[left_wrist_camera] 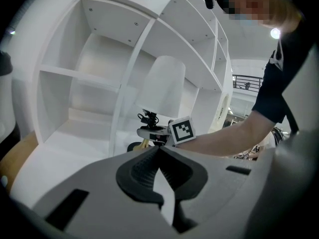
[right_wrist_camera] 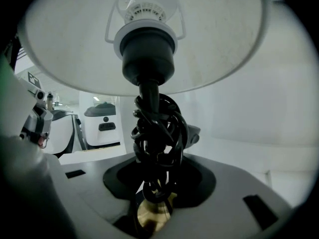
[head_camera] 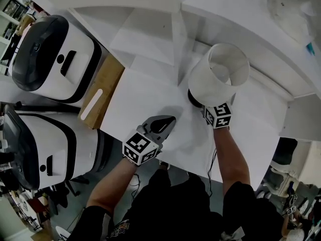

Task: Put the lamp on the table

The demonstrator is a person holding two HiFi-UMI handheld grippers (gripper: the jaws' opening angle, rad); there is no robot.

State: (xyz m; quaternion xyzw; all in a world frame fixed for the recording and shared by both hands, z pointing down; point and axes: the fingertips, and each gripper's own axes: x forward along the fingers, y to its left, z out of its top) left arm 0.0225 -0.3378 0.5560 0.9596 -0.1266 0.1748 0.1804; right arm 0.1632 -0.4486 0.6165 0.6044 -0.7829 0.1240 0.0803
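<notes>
The lamp stands upright on the white table [head_camera: 135, 102], its white shade [head_camera: 220, 74] above a dark base [head_camera: 192, 98]. My right gripper [head_camera: 204, 107] reaches in under the shade at the base. In the right gripper view the black stem wound with cord [right_wrist_camera: 157, 133] and a brass part [right_wrist_camera: 152, 213] sit between the jaws, which stand wide with a gap on each side. My left gripper [head_camera: 168, 120] hovers over the table to the lamp's left, its jaws shut on nothing [left_wrist_camera: 158, 149]. From there the shade [left_wrist_camera: 162, 86] and the right gripper's marker cube [left_wrist_camera: 182, 130] show ahead.
White shelving [head_camera: 150, 39] backs the table, close behind the lamp. Left of the table lie a wooden board [head_camera: 103, 92] and two white-and-black machines [head_camera: 50, 59] [head_camera: 40, 144]. A thin cable [head_camera: 210, 159] hangs off the table's near edge by the right arm.
</notes>
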